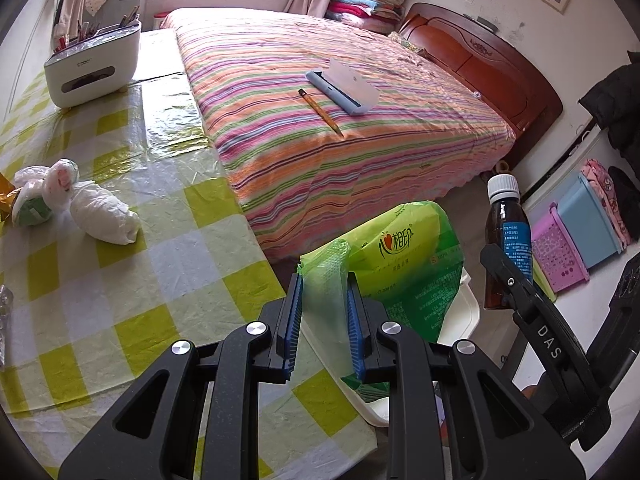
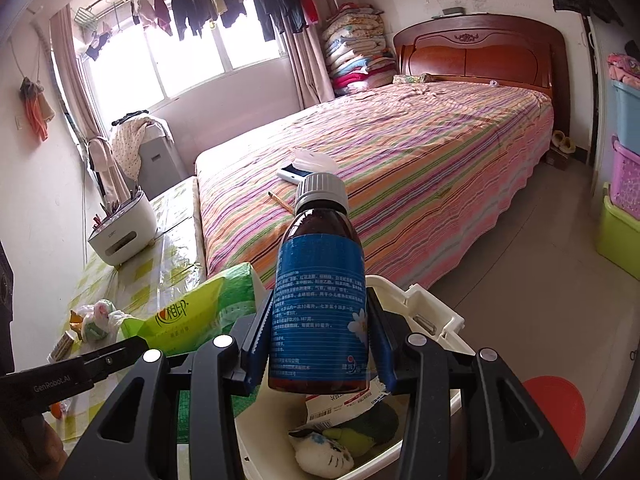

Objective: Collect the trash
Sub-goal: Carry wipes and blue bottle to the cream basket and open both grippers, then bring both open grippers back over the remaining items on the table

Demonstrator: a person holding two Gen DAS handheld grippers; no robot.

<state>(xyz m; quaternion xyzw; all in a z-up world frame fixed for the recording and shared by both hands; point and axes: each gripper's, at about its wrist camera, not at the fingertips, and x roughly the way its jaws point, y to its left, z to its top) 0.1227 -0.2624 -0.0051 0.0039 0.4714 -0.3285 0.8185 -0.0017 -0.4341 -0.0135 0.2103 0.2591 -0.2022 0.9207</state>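
Observation:
My left gripper [image 1: 323, 280] is shut on a green tissue wrapper [image 1: 404, 256] and holds it over the white bin's rim [image 1: 464, 312], past the table's edge. My right gripper [image 2: 320, 312] is shut on a brown medicine bottle [image 2: 320, 292] with a blue label and white cap, upright above the open white bin [image 2: 424, 304]. The bin holds paper scraps and a small plush toy [image 2: 324, 454]. The bottle [image 1: 506, 236] and right gripper also show in the left wrist view. Knotted white plastic bags [image 1: 80, 204] lie on the checked table.
A yellow-checked table [image 1: 168, 280] stands beside a striped bed [image 1: 340, 132] with a pencil [image 1: 320, 112] and a tablet on it. A white pen organizer [image 1: 92, 68] sits at the table's far end. Coloured storage baskets [image 1: 576, 236] stand at the right wall. A red round object [image 2: 556, 404] lies on the floor.

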